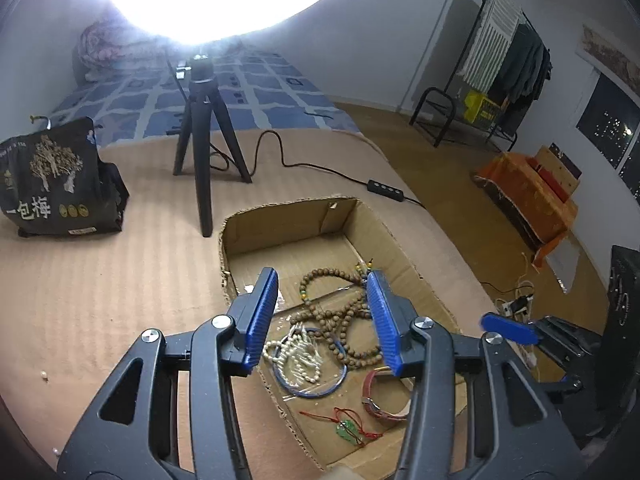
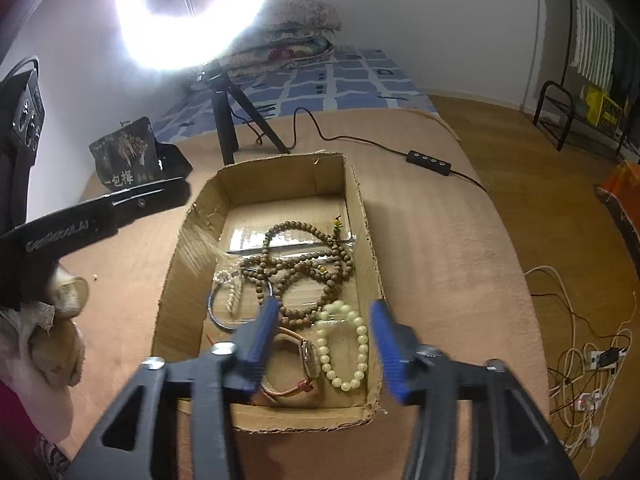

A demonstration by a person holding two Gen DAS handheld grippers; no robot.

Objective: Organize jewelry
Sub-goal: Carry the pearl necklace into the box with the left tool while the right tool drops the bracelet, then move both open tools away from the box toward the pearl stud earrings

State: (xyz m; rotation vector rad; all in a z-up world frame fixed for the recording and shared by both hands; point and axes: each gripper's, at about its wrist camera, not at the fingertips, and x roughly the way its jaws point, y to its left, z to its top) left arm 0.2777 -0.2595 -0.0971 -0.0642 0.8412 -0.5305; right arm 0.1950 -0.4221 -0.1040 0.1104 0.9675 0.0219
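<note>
Two fisheye views look down over a shallow cardboard box (image 2: pixel 362 220) of jewelry resting on a tan ribbed blanket (image 1: pixel 100 280).

In the left wrist view, the left gripper (image 1: pixel 322 314) fills the lower middle of the frame, its blue-padded jaws parted with nothing between them, above the box (image 1: pixel 280 216). Between and below the jaws lies a long strand of brown wooden beads (image 1: pixel 340 312), looped over itself. At lower centre sit a pale pearl-like bracelet (image 1: pixel 296 356) and a thin blue bangle (image 1: pixel 316 390), overlapping. To their right is a red-strapped watch (image 1: pixel 374 402), and at the bottom a small green pendant on a red cord (image 1: pixel 348 430). At right centre, one blue tip of the other gripper shows.

In the right wrist view, the right gripper (image 2: pixel 326 334) is at lower centre, jaws wide apart and holding nothing, over the near end of the box. Between the jaws lies a bracelet of pale green beads (image 2: pixel 348 344), with the watch (image 2: pixel 308 356) just left of it. The brown beads (image 2: pixel 304 268) fill the middle of the box, and a metal bangle (image 2: pixel 218 312) lies at left.

Behind the box stand a black tripod (image 2: pixel 226 120) under a glaring ring light (image 2: pixel 196 12), and a dark snack bag (image 2: pixel 128 152) at upper left.
</note>
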